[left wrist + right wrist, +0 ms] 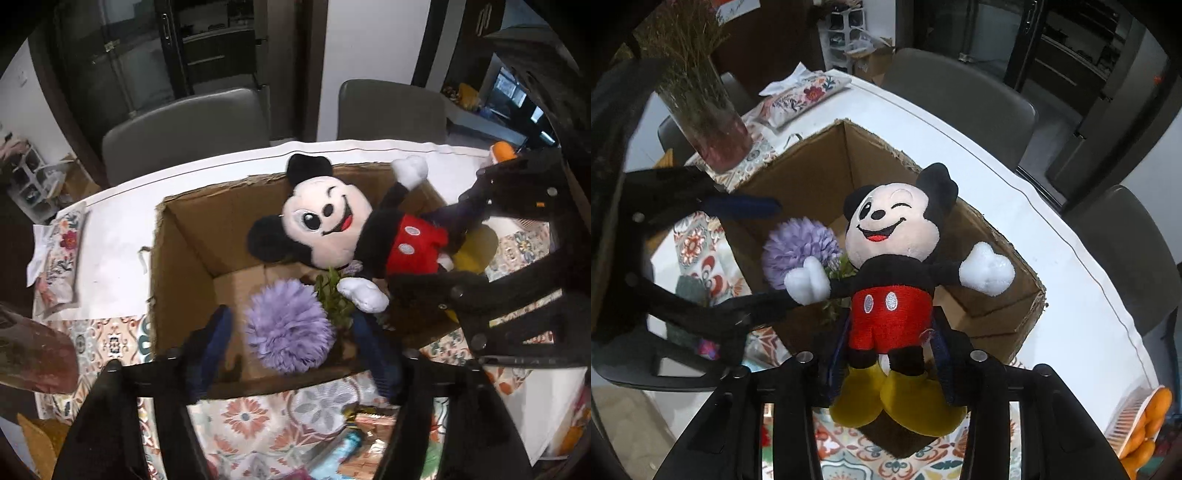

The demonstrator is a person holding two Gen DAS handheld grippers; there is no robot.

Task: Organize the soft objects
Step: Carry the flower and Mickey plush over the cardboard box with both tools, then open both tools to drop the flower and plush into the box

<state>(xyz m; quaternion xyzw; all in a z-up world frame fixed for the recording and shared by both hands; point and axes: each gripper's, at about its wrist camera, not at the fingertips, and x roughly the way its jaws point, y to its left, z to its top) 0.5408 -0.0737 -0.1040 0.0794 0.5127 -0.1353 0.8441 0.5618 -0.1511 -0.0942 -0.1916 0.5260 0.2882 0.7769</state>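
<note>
Grey chairs ring a white counter carrying an open cardboard box. Between the left tool's released, spread jaws lies a purple pompom flower, unpressed on the box floor where it belongs. Beside it, the right tool clenches a mouse plush at the legs, so it hangs over the box, probably for lowering in.

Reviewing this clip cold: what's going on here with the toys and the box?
A person with two handheld grippers is putting soft things into a cardboard box. The right gripper holds a mouse plush by its legs over the box. The left gripper is open around a purple pompom flower that already lies inside.
</note>
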